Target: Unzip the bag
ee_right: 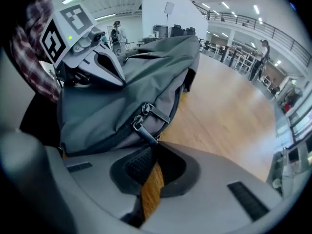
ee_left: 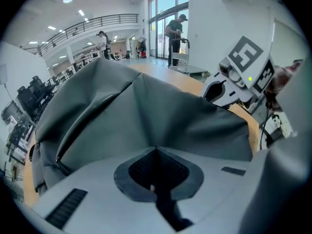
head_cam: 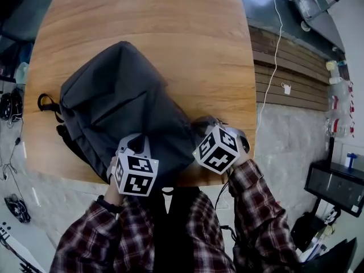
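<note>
A dark grey backpack [head_cam: 122, 110] lies on the wooden table [head_cam: 187, 44], its near end at the table's front edge. My left gripper [head_cam: 132, 148] sits on that near end, shut on a pinch of the bag fabric [ee_left: 146, 111], which puckers at the jaw tips [ee_left: 156, 149]. My right gripper [head_cam: 206, 131] is at the bag's near right corner. In the right gripper view its jaws [ee_right: 155, 145] are shut on a metal zipper pull [ee_right: 145, 132]. A second pull [ee_right: 157, 112] lies just above it on the zipper line.
A black strap [head_cam: 48, 104] sticks out from the bag's left side. The table's right edge [head_cam: 253, 84] drops to a floor with a white cable [head_cam: 277, 44]. People [ee_left: 175, 33] stand far off in the hall.
</note>
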Demonstrator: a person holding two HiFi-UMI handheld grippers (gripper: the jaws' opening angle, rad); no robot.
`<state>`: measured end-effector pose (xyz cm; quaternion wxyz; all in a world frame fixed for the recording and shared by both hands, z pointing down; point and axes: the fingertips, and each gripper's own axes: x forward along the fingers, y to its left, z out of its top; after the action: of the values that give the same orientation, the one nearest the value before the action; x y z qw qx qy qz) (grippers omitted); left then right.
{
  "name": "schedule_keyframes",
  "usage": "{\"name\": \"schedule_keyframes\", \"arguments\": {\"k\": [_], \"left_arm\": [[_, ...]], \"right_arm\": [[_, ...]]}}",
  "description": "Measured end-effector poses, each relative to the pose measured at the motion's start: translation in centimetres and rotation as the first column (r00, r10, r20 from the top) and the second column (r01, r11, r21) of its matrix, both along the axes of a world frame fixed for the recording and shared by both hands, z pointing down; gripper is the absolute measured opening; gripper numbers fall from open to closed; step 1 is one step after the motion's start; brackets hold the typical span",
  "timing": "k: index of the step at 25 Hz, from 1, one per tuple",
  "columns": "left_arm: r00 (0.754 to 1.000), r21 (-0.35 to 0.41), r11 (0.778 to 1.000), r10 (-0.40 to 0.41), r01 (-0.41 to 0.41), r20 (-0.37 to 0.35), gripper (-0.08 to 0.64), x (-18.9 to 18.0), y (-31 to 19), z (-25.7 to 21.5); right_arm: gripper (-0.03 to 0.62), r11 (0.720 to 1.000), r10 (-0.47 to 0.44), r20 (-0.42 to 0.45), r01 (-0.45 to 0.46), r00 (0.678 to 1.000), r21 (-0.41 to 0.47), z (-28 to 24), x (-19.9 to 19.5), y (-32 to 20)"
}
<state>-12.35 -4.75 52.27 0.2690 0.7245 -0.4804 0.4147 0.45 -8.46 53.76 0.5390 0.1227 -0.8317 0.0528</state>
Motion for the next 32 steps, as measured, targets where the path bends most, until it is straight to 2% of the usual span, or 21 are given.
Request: {"name": "schedule_keyframes", "arguments": {"k": [3, 6, 12, 16, 18, 20, 21, 22, 23, 24, 25, 27, 28, 29, 30, 32], "left_arm": [[1.000, -0.013, 1.000, 0.007, -0.007, -0.027, 0.009, 0.1, -0.3, 0.2], [0.993, -0.056, 0.996, -0.067, 0.062, -0.100, 0.009, 0.0, -0.6, 0.2], [0.994, 0.004, 0.996, -0.091, 0.092, -0.051, 0.009, 0.6, -2.7, 0.3], [0.987, -0.015, 0.990, -0.140, 0.139, -0.082, 0.009, 1.8, -4.9, 0.2], [0.986, -0.020, 0.991, -0.136, 0.134, -0.093, 0.009, 2.6, -6.1, 0.1], [0.996, -0.020, 0.999, -0.047, 0.046, -0.078, 0.009, 3.4, -6.5, -0.2], [0.998, -0.009, 0.999, 0.036, -0.037, -0.050, 0.009, 3.7, -6.5, -0.5], [0.990, 0.013, 0.990, 0.138, -0.137, -0.006, 0.009, 4.0, -6.3, -0.9], [0.970, 0.042, 0.969, 0.240, -0.242, 0.050, 0.009, 4.1, -6.1, -1.5], [0.938, 0.070, 0.938, 0.330, -0.338, 0.107, 0.009, 4.0, -5.8, -2.1], [0.899, 0.088, 0.901, 0.409, -0.425, 0.158, 0.009, 3.9, -5.4, -2.6], [0.812, 0.072, 0.822, 0.538, -0.565, 0.227, 0.009, 3.3, -4.2, -2.4], [0.781, 0.058, 0.794, 0.577, -0.605, 0.240, 0.009, 3.0, -3.4, -1.9], [0.773, 0.064, 0.785, 0.588, -0.617, 0.237, 0.009, 2.9, -2.9, -1.5], [0.788, 0.088, 0.794, 0.573, -0.602, 0.224, 0.009, 2.8, -2.5, -1.3], [0.846, 0.118, 0.844, 0.499, -0.524, 0.186, 0.009, 2.8, -1.9, -1.3]], "right_arm": [[0.017, 0.999, 0.051, -0.006, -0.051, 0.999, -0.018, -0.3, 0.5, 0.8], [0.015, 0.991, 0.121, 0.026, -0.120, 0.992, -0.059, -0.8, 1.3, 3.3], [0.017, 0.960, 0.263, 0.121, -0.248, 0.957, -0.126, -1.8, 1.2, 9.3], [0.016, 0.939, 0.317, 0.182, -0.281, 0.931, -0.200, -2.6, -0.2, 13.1], [0.016, 0.930, 0.350, 0.211, -0.311, 0.913, -0.195, -2.9, -0.3, 13.6], [0.015, 0.917, 0.392, 0.229, -0.358, 0.891, -0.177, -3.0, 0.5, 12.8], [0.017, 0.912, 0.406, 0.234, -0.374, 0.883, -0.169, -3.0, 1.1, 12.3], [0.016, 0.909, 0.414, 0.235, -0.385, 0.880, -0.159, -3.0, 1.6, 11.8], [0.016, 0.908, 0.417, 0.233, -0.392, 0.878, -0.148, -3.0, 2.1, 11.2], [0.017, 0.907, 0.420, 0.231, -0.399, 0.878, -0.136, -3.0, 2.7, 10.7], [0.017, 0.905, 0.426, 0.229, -0.408, 0.875, -0.124, -3.0, 3.3, 10.1], [0.016, 0.894, 0.447, 0.227, -0.436, 0.865, -0.100, -3.0, 4.7, 8.7], [0.017, 0.888, 0.459, 0.227, -0.451, 0.859, -0.088, -3.1, 5.4, 8.0], [0.016, 0.883, 0.468, 0.228, -0.463, 0.854, -0.079, -3.1, 5.9, 7.3], [0.017, 0.881, 0.471, 0.227, -0.468, 0.853, -0.067, -3.1, 6.3, 6.6], [0.017, 0.889, 0.452, 0.211, -0.457, 0.866, -0.031, -3.0, 6.6, 5.2]]}}
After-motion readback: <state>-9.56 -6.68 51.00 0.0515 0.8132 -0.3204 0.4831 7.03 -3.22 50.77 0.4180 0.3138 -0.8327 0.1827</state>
